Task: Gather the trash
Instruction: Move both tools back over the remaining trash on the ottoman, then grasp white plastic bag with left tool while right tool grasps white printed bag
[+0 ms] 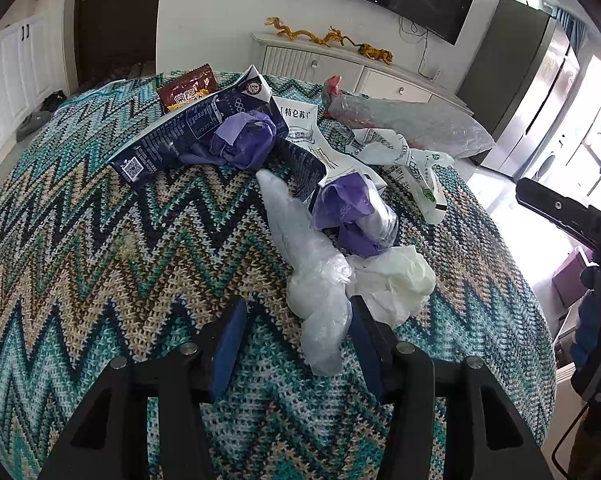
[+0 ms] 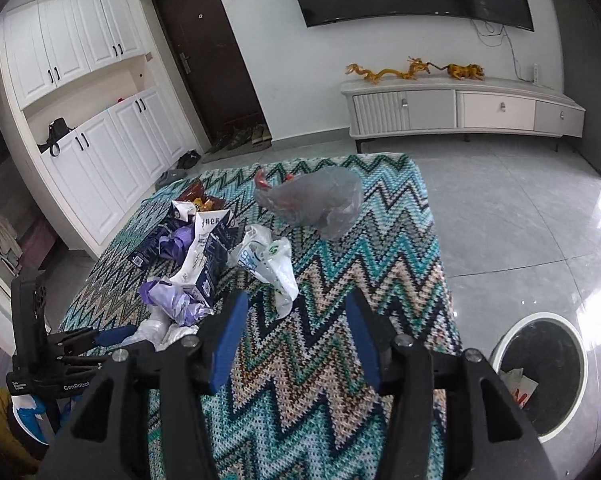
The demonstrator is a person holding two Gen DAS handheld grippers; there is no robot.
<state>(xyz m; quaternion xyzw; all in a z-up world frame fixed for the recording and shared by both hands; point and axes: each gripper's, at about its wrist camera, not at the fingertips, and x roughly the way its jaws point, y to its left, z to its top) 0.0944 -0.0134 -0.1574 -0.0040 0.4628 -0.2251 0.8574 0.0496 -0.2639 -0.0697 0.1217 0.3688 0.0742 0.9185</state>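
Left hand-held gripper [image 1: 296, 316] parted around clear bag [image 1: 316, 280], right hand-held gripper [image 2: 296, 312] parted, empty, over bare cloth [image 2: 340, 280] near edge

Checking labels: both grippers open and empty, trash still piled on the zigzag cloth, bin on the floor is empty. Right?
Not quite: the bin is not empty. The right wrist view shows some white and red trash already lying inside it. The rest holds: left gripper and right gripper are open and hold nothing, and the trash sits on the zigzag cloth.
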